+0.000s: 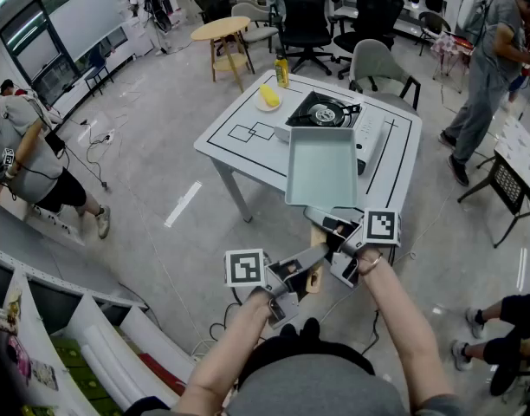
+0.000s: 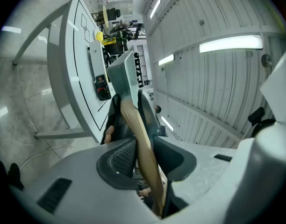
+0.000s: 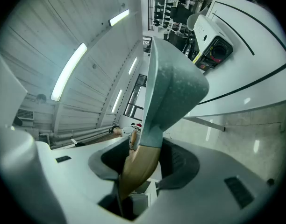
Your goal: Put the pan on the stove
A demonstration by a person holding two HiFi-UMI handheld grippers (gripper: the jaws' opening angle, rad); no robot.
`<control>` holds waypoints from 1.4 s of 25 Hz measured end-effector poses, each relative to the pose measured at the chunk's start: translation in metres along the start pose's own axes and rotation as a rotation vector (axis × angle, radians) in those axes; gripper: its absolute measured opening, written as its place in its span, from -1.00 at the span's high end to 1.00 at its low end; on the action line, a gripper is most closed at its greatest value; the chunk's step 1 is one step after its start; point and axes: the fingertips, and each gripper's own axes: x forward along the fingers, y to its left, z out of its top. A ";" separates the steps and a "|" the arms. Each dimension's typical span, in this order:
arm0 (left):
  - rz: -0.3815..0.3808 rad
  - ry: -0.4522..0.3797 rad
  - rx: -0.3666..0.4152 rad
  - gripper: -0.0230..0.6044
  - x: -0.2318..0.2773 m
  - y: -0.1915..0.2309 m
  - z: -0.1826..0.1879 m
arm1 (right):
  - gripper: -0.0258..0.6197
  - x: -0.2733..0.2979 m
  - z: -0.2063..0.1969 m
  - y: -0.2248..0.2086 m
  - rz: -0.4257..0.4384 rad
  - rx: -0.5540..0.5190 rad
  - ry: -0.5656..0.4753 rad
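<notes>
A rectangular pale-teal pan [image 1: 321,165] hangs level in the air over the white table's [image 1: 239,120] near edge. Its wooden handle [image 1: 316,251] points back toward me. My right gripper [image 1: 338,230] is shut on the handle close to the pan. My left gripper [image 1: 298,273] is shut on the handle's rear end. The portable gas stove [image 1: 327,114] stands on the table beyond the pan. In the left gripper view the handle [image 2: 139,143] runs between the pads toward the pan [image 2: 124,76]. In the right gripper view the pan [image 3: 173,85] rises from the clamped handle [image 3: 136,169], with the stove [image 3: 213,48] beyond.
A plate with a banana [image 1: 268,95] and a yellow bottle [image 1: 282,69] stand at the table's far left corner. Chairs [image 1: 379,66] stand behind the table. People stand at the left [image 1: 22,154] and right [image 1: 490,68]. A cable lies on the floor.
</notes>
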 end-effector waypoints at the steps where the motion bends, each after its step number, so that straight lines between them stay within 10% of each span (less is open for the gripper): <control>1: -0.005 0.001 0.003 0.57 0.001 -0.001 0.000 | 0.35 0.001 0.001 0.002 0.004 -0.001 -0.001; 20: -0.011 -0.031 -0.001 0.57 0.015 0.009 0.012 | 0.34 0.008 0.015 -0.006 0.033 0.000 0.029; 35: -0.036 0.048 -0.036 0.57 0.049 0.047 0.140 | 0.34 0.085 0.119 -0.054 -0.019 0.028 -0.054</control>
